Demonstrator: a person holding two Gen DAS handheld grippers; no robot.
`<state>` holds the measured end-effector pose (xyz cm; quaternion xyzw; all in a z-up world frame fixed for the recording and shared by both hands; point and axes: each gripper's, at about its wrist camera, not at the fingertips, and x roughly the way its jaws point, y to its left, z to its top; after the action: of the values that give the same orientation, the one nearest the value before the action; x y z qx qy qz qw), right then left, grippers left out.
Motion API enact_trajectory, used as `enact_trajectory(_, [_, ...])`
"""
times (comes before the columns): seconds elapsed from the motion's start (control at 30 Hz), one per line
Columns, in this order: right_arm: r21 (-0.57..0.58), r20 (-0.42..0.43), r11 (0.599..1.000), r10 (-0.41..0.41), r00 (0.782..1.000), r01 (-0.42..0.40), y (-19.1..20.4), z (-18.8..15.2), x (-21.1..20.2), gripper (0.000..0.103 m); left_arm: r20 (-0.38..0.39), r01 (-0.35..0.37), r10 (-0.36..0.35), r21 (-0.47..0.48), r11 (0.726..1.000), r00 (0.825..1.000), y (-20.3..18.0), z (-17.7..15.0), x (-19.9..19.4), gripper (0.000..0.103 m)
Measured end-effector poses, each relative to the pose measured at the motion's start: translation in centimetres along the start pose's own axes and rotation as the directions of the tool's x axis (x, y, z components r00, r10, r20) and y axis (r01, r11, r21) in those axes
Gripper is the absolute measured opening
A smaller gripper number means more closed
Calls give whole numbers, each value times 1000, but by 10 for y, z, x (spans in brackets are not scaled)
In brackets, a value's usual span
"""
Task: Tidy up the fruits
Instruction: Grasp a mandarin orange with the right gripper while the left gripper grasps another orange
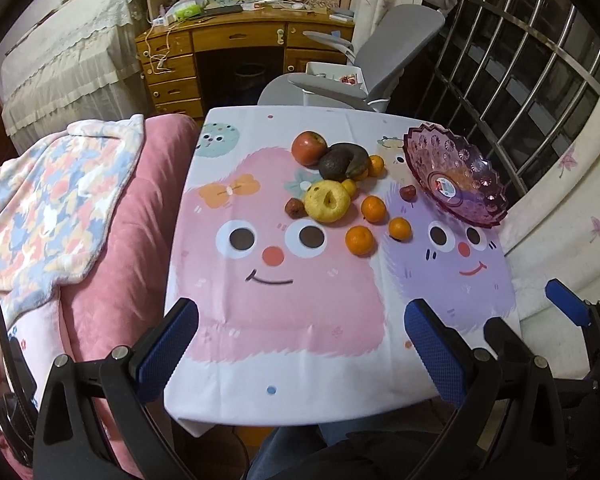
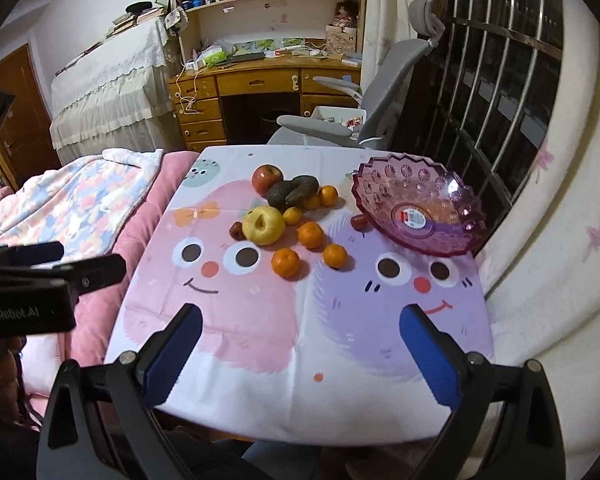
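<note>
- Cartoon-printed tablecloth (image 2: 260,320) covers a small table, with a wooden desk (image 2: 260,80) and grey office chair (image 2: 388,80) behind it.
- Fruits sit clustered at the far middle: red apple (image 2: 266,178), dark avocado (image 2: 292,193) with its long axis slanting up to the right, yellow apple (image 2: 264,225) showing its stem pit, and several tangerines (image 2: 285,263).
- Purple glass bowl (image 2: 418,210) stands to their right, tilted with its open face toward the near edge.
- Left gripper (image 1: 300,352) and right gripper (image 2: 300,354) hover at the near edge, tongs wide apart, holding nothing.
</note>
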<state>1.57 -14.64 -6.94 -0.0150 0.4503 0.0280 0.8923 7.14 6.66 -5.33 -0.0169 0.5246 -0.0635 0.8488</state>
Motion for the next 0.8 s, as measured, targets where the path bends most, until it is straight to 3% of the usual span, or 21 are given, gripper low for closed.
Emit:
enact_trajectory(0.2, [-63,0,998,9,1000,-9,-18,22,38,90,-68,20,-18,21,1000,998,-20,40,39,102])
enact_trajectory(0.4, [-163,6,987,12,1000,-11,-35,35,83,83,-194,39,-34,20,999,980,-39,76,97,102])
enact_trajectory(0.5, [-203,-7,979,31,1000,-31,-43,39,108,74,-253,39,-32,21,999,967,-50,87,128,100])
enact_trajectory(0.8, [-332,-48,939,73,996,-85,-56,35,180,62,-431,33,-30,-2,999,902,-68,96,223,92])
